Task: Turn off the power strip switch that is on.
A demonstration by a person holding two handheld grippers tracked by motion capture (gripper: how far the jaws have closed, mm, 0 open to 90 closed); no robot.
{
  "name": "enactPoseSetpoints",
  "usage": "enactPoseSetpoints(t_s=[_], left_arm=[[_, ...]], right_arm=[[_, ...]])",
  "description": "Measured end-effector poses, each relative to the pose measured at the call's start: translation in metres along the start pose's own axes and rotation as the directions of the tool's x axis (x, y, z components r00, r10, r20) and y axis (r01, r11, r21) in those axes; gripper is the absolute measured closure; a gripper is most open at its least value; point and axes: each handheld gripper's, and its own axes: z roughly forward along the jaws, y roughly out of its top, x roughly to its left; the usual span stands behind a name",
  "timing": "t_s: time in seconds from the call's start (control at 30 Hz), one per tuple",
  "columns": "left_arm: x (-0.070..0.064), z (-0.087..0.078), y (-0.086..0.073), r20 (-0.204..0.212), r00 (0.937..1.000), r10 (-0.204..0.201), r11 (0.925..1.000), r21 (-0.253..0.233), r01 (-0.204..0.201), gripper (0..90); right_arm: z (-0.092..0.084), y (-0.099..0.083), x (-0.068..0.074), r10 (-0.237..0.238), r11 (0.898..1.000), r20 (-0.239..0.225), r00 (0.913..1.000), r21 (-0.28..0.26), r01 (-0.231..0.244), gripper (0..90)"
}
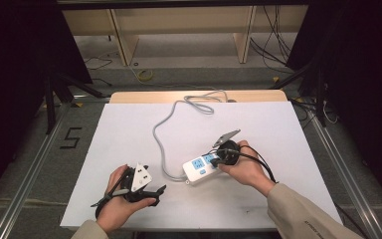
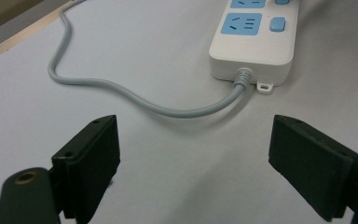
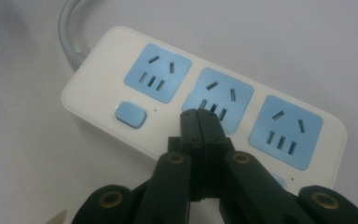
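We see the right gripper (image 3: 199, 119), jaws closed empty, over the power strip (image 3: 121, 51); the left gripper (image 2: 193, 154) gapes near the sheet's (image 1: 129, 129) front edge.

Open white table (image 1: 129, 129) across the left half and far right corner, free for passing. Near the middle, blocked by a power strip (image 1: 199, 169), with the right gripper (image 3: 205, 122) pressed shut directly over its middle socket and the right hand (image 1: 246, 167) behind it. Crossed from the strip's near end up to the far edge by a grey cord (image 1: 160, 144), looping low on the surface, coiled at the back. Wide bare gap ahead of the left gripper (image 2: 193, 154), jaws spread apart, cord lying just beyond them. Clear strip along the near edge between both forearms.
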Motion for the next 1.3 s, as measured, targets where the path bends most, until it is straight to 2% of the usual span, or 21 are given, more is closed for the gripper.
enactPoseSetpoints(t_s=[0.27,0.37,0.47,0.93,1.3], left_arm=[[0.0,0.0,0.0,0.0,1.0,-0.003,1.0,-0.003,0.003,16.0],[0.0,0.0,0.0,-0.001,1.0,-0.003,1.0,-0.003,0.003,16.0],[0.001,0.0,0.0,-0.001,1.0,-0.001,1.0,-0.002,0.001,16.0],[0.001,0.0,0.0,-0.002,1.0,-0.003,1.0,-0.001,0.003,16.1],[0.001,0.0,-0.001,-0.004,0.9999,-0.011,0.9999,-0.002,0.011,16.1]], right_arm=[[-0.001,0.0,0.0,-0.002,1.0,0.004,1.0,-0.002,0.002,90.0],[-0.002,0.0,-0.001,-0.007,1.0,0.005,1.0,-0.013,0.007,90.0],[-0.005,0.0,-0.001,0.009,1.0,0.002,1.0,-0.018,-0.009,90.0],[-0.014,-0.004,-0.004,0.001,0.998,0.006,1.0,-0.062,0.0,90.0],[-0.022,-0.01,-0.005,-0.001,0.997,0.009,1.0,-0.077,0.002,90.0]])
